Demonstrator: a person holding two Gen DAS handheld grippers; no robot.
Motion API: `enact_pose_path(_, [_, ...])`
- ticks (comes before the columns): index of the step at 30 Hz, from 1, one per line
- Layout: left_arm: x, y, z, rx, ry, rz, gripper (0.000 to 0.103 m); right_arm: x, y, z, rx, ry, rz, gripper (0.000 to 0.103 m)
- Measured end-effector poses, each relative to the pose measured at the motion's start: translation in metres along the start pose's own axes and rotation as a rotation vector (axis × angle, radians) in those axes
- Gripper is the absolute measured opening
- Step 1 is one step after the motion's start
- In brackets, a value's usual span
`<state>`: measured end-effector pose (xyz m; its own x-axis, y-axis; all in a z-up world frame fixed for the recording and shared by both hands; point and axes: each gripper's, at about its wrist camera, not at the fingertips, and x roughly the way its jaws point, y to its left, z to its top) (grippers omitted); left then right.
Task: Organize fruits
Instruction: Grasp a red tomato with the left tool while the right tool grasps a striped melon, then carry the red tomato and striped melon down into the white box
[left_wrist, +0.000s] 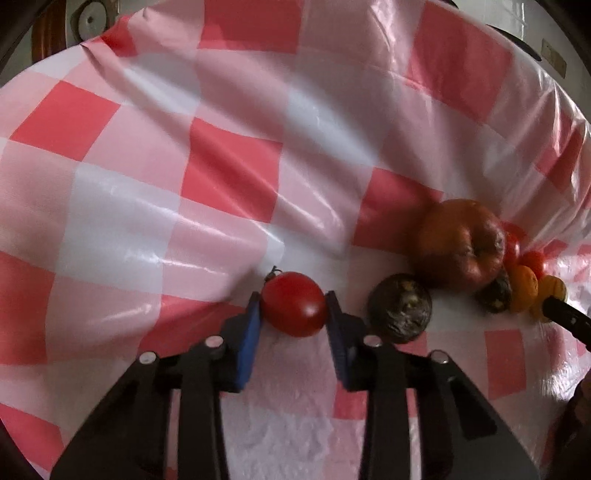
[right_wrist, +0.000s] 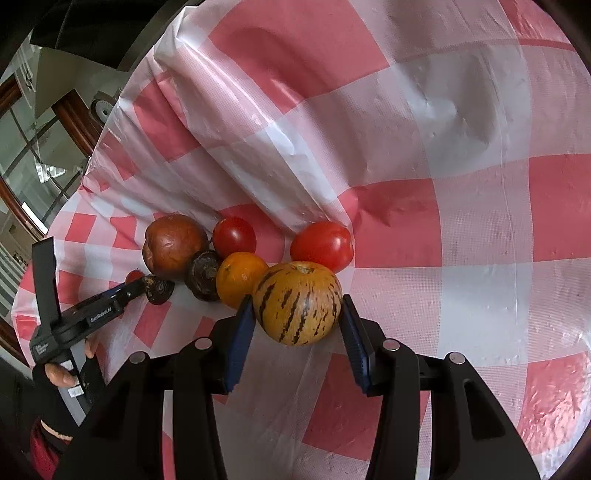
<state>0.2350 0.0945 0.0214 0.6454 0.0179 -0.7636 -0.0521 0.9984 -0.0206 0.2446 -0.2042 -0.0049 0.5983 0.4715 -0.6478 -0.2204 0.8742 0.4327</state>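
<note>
Left hand-held gripper (left_wrist: 294, 308): reached forward low over the table, its blue pads touching both sides of a small glossy red tomato (left_wrist: 294, 303), clamped on it.
Right hand-held gripper (right_wrist: 297, 314): pointed forward and slightly down, blue pads flanking a round yellow-orange fruit with dark stripes (right_wrist: 297, 302); whether they pressed it could not be told.
Gloved hand (right_wrist: 64, 373): gripped the left tool's handle at the lower left of the right wrist view.
Fruit cluster: a large brownish-red wrinkled apple (right_wrist: 173, 245), two dark shrivelled round fruits (right_wrist: 203, 275), a small orange citrus (right_wrist: 240, 278) and two more red tomatoes (right_wrist: 322, 245) lay touching in a group.
Table cover: a wrinkled pink, red and white checked plastic cloth (left_wrist: 236, 155) lay under everything.
</note>
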Motion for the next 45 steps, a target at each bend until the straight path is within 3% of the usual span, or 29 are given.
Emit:
enact_pose_path(3, [-0.021, 0.003, -0.008, -0.030, -0.059, -0.003, 0.034, -0.003, -0.003, -0.001, 0.010, -0.011, 0.014, 0.046])
enact_pose_path(8, [-0.069, 0.011, -0.031, -0.146, -0.152, -0.090, 0.034, -0.005, -0.006, -0.002, 0.018, -0.023, 0.032, 0.046])
enact_pose_path(12, [-0.112, 0.004, -0.067, -0.152, -0.207, -0.098, 0.034, -0.005, -0.006, -0.002, 0.019, -0.025, 0.033, 0.046])
enact_pose_path(16, [-0.151, -0.008, -0.114, -0.170, -0.230, -0.154, 0.034, -0.009, -0.007, -0.002, 0.025, -0.038, 0.037, 0.046])
enact_pose_path(21, [-0.157, -0.026, -0.117, -0.117, -0.246, -0.190, 0.034, -0.011, -0.010, -0.003, 0.036, -0.050, 0.035, 0.046])
enact_pose_path(24, [-0.150, -0.030, -0.118, -0.082, -0.257, -0.162, 0.034, -0.011, -0.008, -0.003, 0.035, -0.052, 0.031, 0.046])
enact_pose_path(26, [-0.142, -0.026, -0.117, -0.092, -0.244, -0.152, 0.034, -0.012, -0.008, -0.004, 0.032, -0.055, 0.023, 0.046])
enact_pose_path(30, [-0.122, -0.005, -0.113, -0.193, -0.165, -0.208, 0.034, -0.029, -0.006, -0.013, 0.037, -0.116, 0.005, 0.046])
enact_pose_path(35, [-0.116, 0.006, -0.113, -0.255, -0.128, -0.236, 0.034, -0.057, 0.025, -0.055, -0.003, -0.115, 0.005, 0.046])
enact_pose_path(42, [-0.129, -0.006, -0.116, -0.192, -0.138, -0.170, 0.034, -0.097, 0.066, -0.115, 0.006, -0.119, 0.084, 0.046])
enact_pose_path(45, [-0.147, -0.005, -0.125, -0.186, -0.160, -0.187, 0.034, -0.112, 0.086, -0.144, -0.012, -0.102, 0.117, 0.046])
